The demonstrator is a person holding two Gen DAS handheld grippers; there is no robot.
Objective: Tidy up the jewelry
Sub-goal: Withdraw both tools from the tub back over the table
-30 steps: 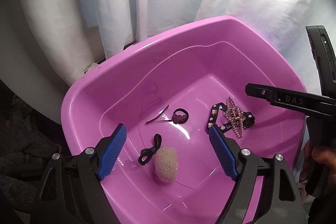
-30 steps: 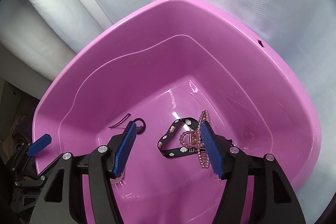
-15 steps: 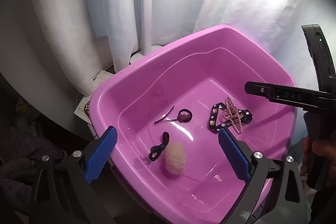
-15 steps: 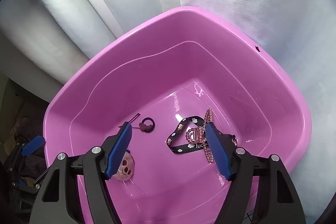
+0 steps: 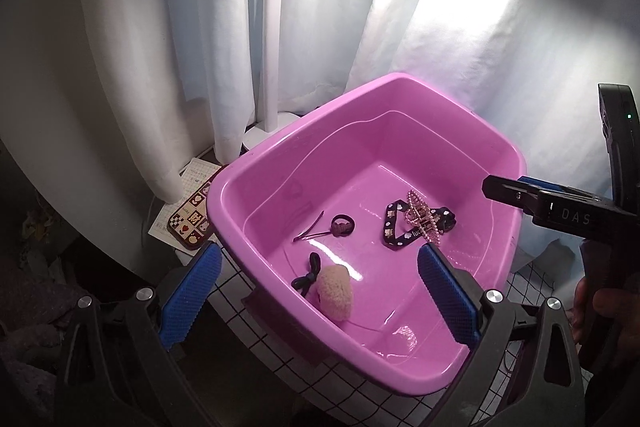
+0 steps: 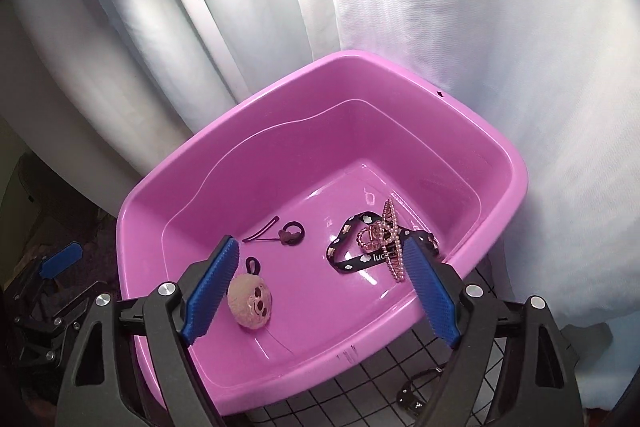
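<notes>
Both claws are being held above the near rim of a pink plastic basin (image 5: 256,251), tilted downward toward its floor. The left claw (image 5: 320,301) is being held wide open with nothing between its blue pads, its left finger (image 5: 188,301) hanging outside the basin wall. The right claw (image 6: 320,287) is likewise being held wide open and empty, its pads framing the basin floor; in the left view it is being seen reaching in from the right side, gripped by a hand (image 5: 600,311).

The jewelry is lying inside the basin: a pearl claw clip (image 6: 386,239) resting on a black patterned ribbon (image 6: 356,259), a dark hair tie (image 6: 292,233) touching a hairpin (image 6: 262,229), and a fuzzy pom-pom hair tie (image 6: 252,301) near the front. A patterned phone case (image 5: 192,219) is lying outside, to the left of the basin.
</notes>
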